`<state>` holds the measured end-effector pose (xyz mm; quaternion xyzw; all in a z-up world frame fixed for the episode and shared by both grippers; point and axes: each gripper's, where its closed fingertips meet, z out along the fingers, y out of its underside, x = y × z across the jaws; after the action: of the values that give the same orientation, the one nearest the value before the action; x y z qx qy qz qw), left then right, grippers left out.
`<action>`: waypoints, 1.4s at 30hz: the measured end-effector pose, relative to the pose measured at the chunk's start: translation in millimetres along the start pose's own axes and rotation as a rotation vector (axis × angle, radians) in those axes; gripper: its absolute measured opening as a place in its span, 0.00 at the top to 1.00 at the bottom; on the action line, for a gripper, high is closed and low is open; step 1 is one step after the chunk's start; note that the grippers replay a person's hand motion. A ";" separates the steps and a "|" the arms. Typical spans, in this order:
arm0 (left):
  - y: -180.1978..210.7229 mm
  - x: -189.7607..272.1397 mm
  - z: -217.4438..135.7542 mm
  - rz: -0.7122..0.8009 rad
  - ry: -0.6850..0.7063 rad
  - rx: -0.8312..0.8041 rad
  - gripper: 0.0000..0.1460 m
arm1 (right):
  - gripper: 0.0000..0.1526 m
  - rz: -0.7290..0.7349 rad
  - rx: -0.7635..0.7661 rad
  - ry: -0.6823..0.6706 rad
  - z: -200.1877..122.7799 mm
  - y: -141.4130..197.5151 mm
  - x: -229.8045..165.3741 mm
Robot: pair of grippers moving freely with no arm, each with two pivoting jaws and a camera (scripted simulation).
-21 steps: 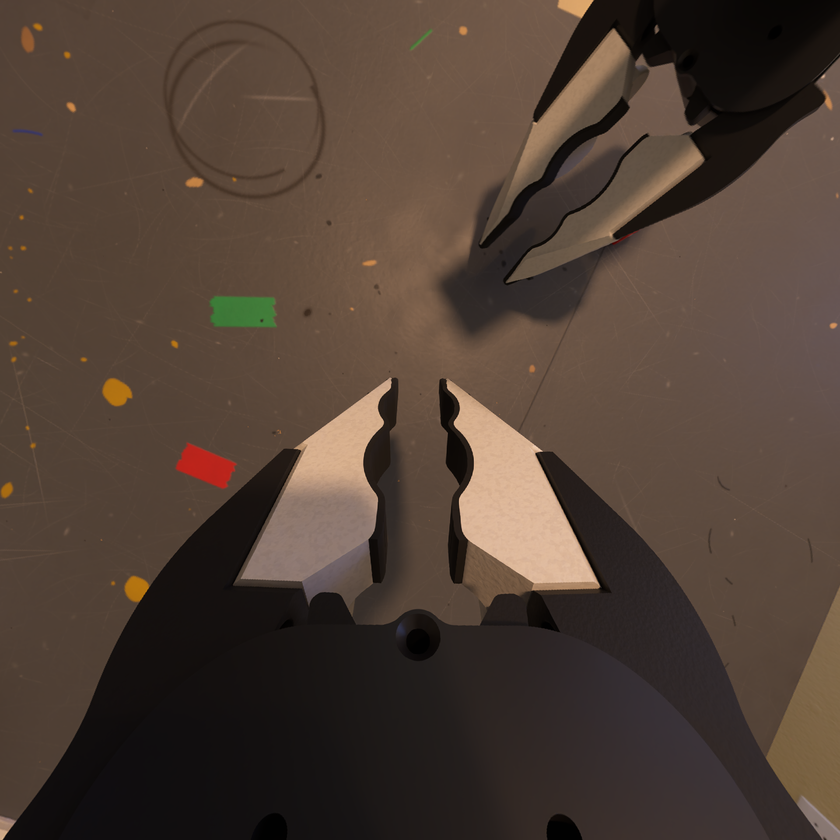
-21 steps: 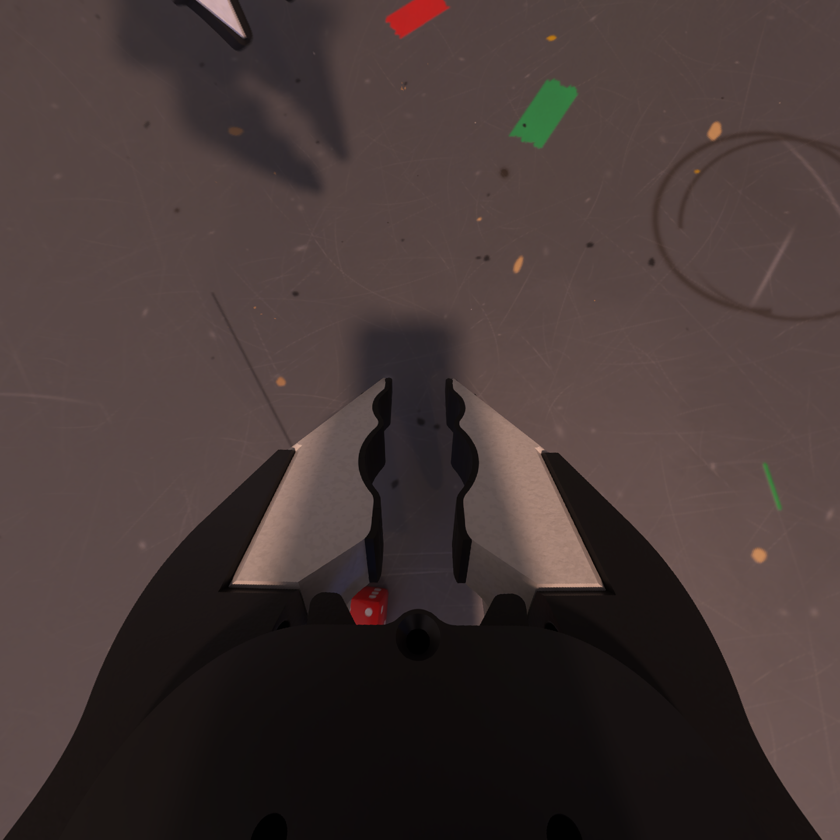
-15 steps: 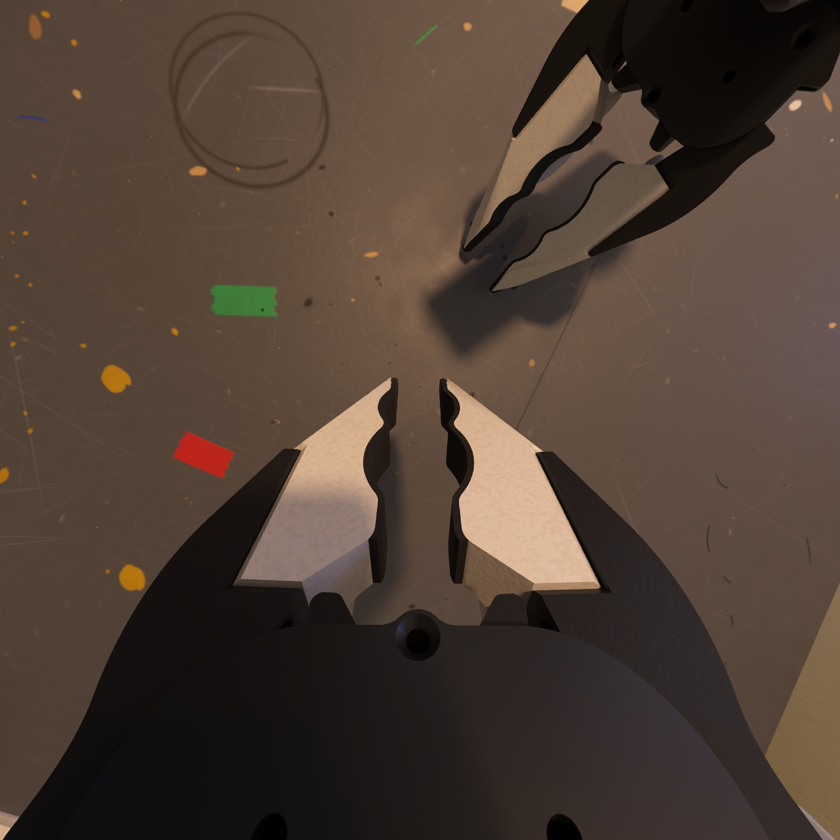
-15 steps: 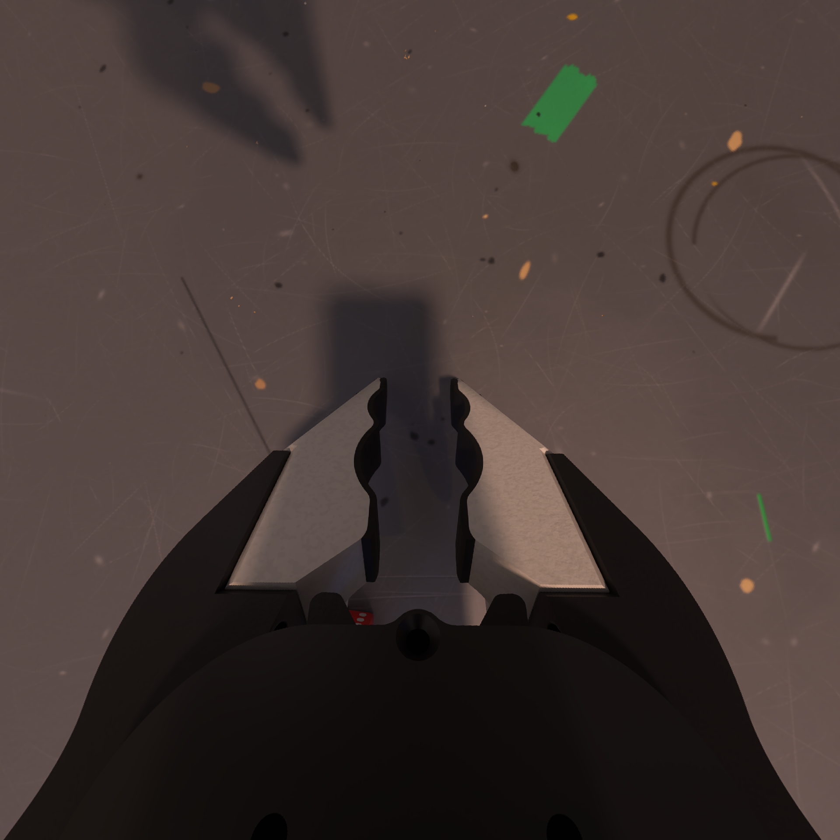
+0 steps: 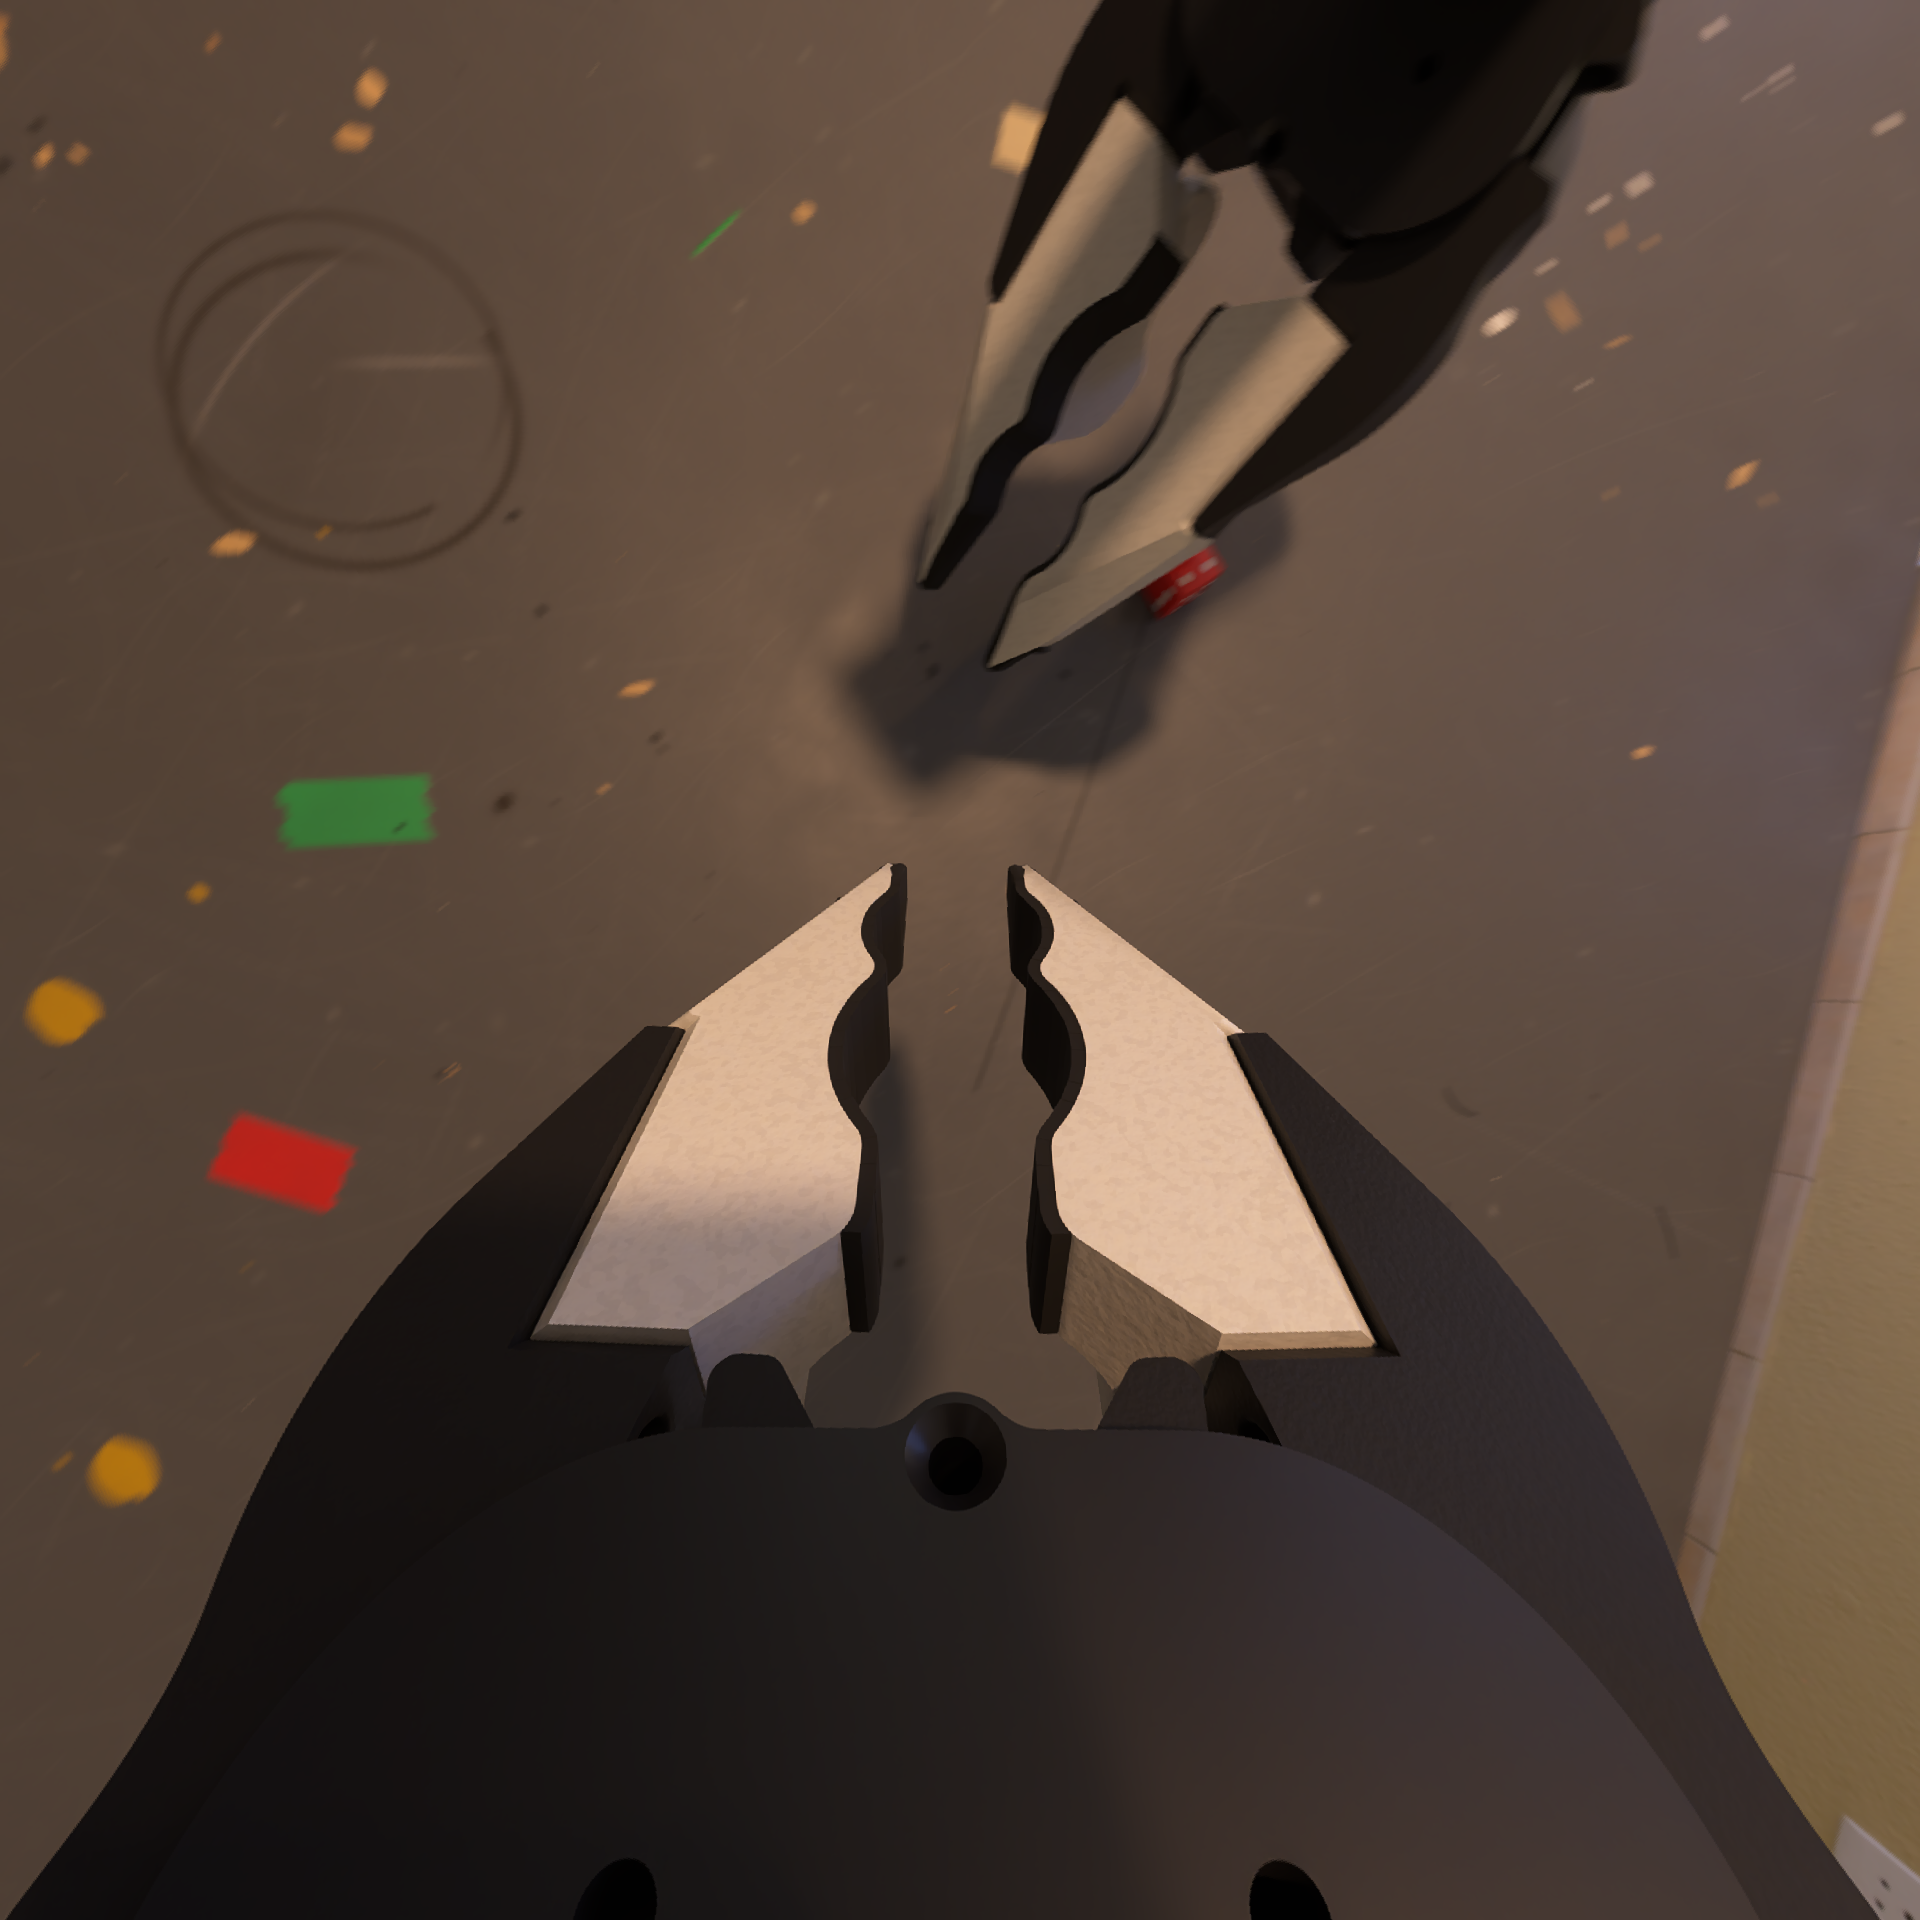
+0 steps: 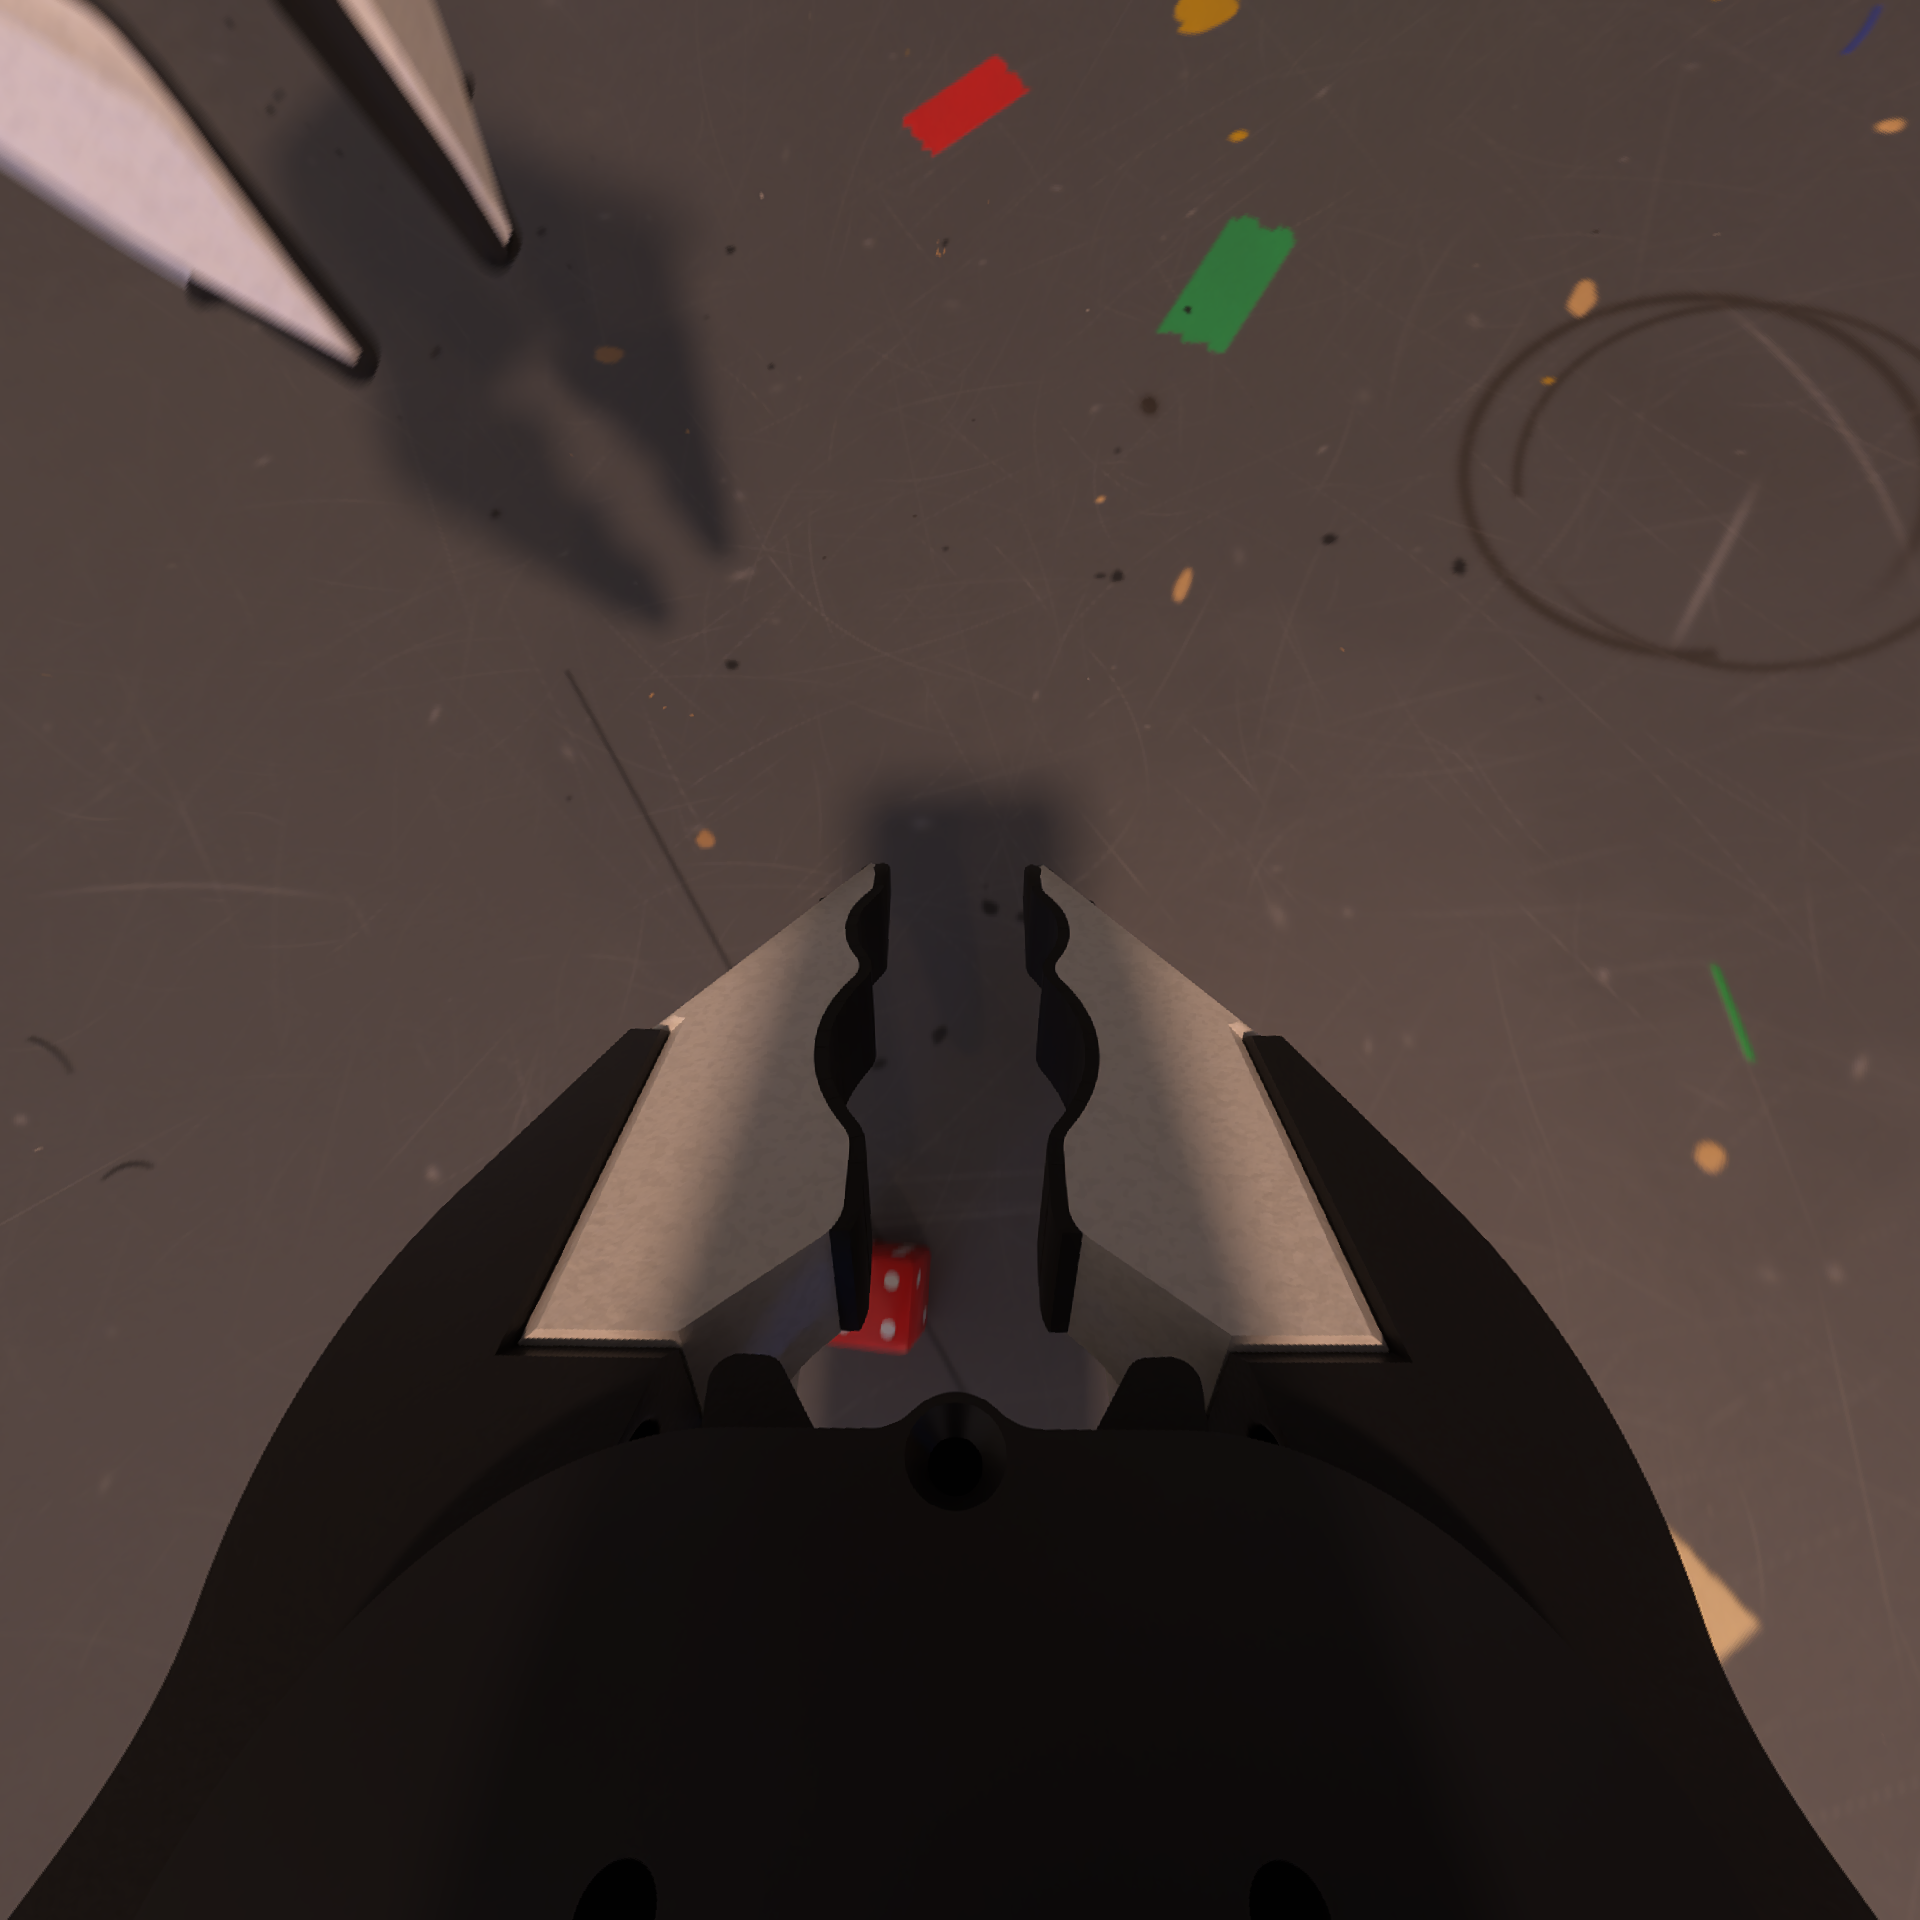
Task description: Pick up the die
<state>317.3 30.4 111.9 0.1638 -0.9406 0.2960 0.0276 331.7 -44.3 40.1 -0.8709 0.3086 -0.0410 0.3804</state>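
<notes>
The die (image 6: 896, 1299) is small and red with white pips. It lies on the scratched grey-brown table (image 6: 1351, 831), seen between the bases of my right gripper's fingers, close to the left finger (image 6: 727, 1143). My right gripper (image 6: 956, 873) is open, empty, and hovers over the die with its tips past it. In the left wrist view the die (image 5: 1184, 582) peeks out beside the right gripper (image 5: 961, 623). My left gripper (image 5: 956, 873) is open a little, empty, and well short of the die. It also shows at the top left of the right wrist view (image 6: 431, 307).
Flat green tape (image 5: 355, 810) and red tape (image 5: 281, 1162) patches, paint spots and a ring mark (image 5: 338, 390) lie on the table. The table's edge (image 5: 1860, 935) runs along the right of the left wrist view. A tan scrap (image 6: 1720, 1605) lies near the right gripper.
The right gripper has shifted, so the die shows more fully between its finger bases and now peeks out in the left wrist view. The left gripper's fingers have come into the right wrist view.
</notes>
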 end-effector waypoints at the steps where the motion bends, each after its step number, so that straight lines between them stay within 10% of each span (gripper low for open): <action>1: -5.7 10.7 1.3 0.004 0.022 0.024 0.87 | 0.83 0.009 0.013 -0.002 -6.5 0.8 -0.1; 19: -4.3 111.3 87.4 0.056 0.180 0.084 0.75 | 0.83 0.055 -0.092 0.105 -57.6 68.7 8.2; 33: 42.1 101.6 111.4 0.102 0.031 0.065 0.72 | 0.82 0.022 -0.124 0.240 -53.5 83.9 25.8; 42: 44.5 84.0 105.7 0.080 -0.044 0.088 0.71 | 0.81 -0.042 -0.146 0.098 -36.6 79.1 -18.9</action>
<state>228.2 -19.6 13.1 0.1337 -0.9329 0.3342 -0.0121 265.2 -98.1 14.7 -0.8995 0.3108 -0.0689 0.2991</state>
